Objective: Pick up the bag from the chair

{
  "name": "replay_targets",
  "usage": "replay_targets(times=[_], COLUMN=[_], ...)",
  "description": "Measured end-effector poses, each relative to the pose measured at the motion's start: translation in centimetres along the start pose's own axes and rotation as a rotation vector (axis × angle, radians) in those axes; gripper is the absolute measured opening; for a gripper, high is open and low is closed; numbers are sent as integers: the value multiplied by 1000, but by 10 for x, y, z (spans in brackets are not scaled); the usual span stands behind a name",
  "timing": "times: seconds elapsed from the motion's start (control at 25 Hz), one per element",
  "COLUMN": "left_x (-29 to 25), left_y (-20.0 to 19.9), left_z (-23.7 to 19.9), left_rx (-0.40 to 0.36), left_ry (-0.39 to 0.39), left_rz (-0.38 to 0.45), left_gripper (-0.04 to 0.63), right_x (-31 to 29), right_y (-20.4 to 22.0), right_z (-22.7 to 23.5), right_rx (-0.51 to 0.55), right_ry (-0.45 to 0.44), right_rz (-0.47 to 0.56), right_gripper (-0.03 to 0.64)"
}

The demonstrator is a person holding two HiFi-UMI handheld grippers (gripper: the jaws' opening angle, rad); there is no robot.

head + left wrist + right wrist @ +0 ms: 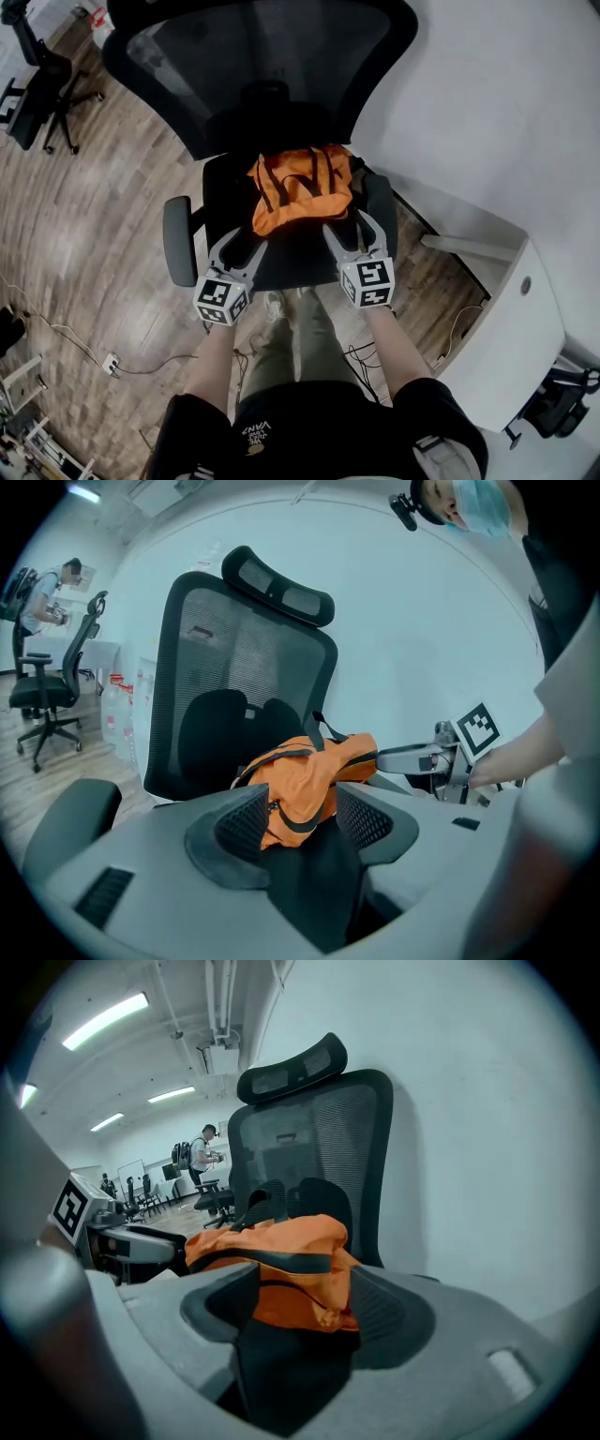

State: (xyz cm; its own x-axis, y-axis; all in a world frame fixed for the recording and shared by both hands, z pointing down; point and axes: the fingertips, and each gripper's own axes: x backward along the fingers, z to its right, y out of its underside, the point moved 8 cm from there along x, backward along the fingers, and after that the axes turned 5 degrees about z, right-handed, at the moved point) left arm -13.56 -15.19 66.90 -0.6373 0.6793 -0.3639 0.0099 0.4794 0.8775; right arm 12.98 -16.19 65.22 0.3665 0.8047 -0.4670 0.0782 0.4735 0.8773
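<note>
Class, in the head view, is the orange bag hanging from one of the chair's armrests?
No, the orange bag lies on the chair's seat, between the two armrests.

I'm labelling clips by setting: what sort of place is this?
Most likely an open-plan office: a mesh-backed office chair holding an orange bag, more swivel chairs on a wood floor, and strip ceiling lights.
</note>
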Motion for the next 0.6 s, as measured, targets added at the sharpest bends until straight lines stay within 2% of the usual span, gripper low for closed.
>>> replay_targets(times=[0.24, 0.6], left_x=[-9, -26], left_y=[14, 21], left_z=[-4, -6], left_rx=[31, 10], left_ry=[-22, 2], left_rz=[-52, -84], left_gripper=[267, 267], right_x=[-7, -23], right_y=[6, 14], right_z=[3, 7], right_rx=[20, 59], right_ry=[14, 12], right_rz=[-18, -42], right_gripper=[316, 322])
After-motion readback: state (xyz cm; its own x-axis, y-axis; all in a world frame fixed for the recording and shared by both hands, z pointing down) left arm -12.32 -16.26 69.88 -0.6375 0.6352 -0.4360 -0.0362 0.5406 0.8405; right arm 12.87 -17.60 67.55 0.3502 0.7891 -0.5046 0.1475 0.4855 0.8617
